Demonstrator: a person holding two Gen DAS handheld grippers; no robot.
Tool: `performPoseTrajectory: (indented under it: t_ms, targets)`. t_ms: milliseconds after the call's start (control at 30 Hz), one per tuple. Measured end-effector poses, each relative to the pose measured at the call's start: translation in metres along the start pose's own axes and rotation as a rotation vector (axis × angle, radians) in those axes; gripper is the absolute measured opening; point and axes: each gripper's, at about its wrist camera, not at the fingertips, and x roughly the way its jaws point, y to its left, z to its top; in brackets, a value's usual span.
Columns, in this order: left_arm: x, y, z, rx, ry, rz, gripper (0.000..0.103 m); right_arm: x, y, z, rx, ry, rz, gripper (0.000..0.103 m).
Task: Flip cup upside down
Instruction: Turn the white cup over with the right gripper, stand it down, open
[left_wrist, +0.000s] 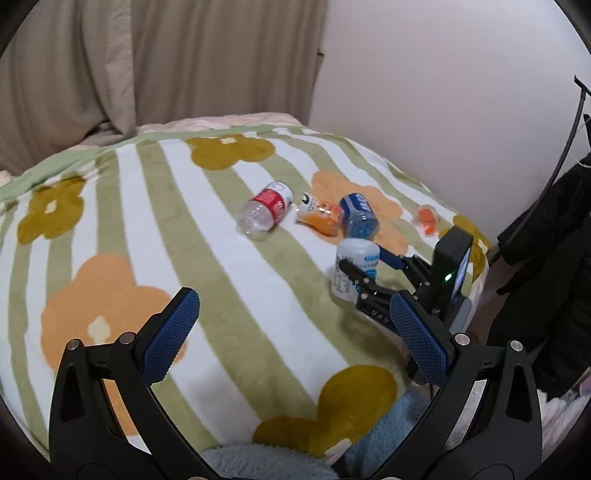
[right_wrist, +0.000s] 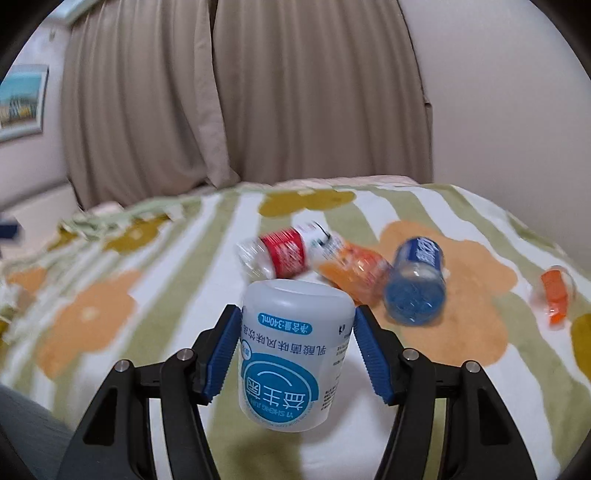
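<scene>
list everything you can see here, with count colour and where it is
cup: 1, white with blue label, print upside down, between the right claw's pads, over the blanket
red-label bottle: 1, clear, lying mid-blanket
orange bottle: 1, lying between the red-label and blue ones
blue bottle: 1, lying just beyond the cup
small orange item: 1, near the blanket's right edge; kind unclear
blanket: 1, green and white stripes with flowers, covering the bed
curtain: beige, behind the bed
picture: 1, on the left wall
left claw: open, empty
right claw: shut on cup

Bottles (right_wrist: 343, 266) seemingly close behind cup (right_wrist: 293, 354)
</scene>
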Motion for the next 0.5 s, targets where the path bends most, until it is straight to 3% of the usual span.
performPoseTrajectory:
  t_ms: [500]
  targets:
    - [-0.005,-0.011,0.002,0.013,-0.021,-0.037,0.103,-0.020,0.006,-0.025,-0.101,0.012,-0.031,0.058]
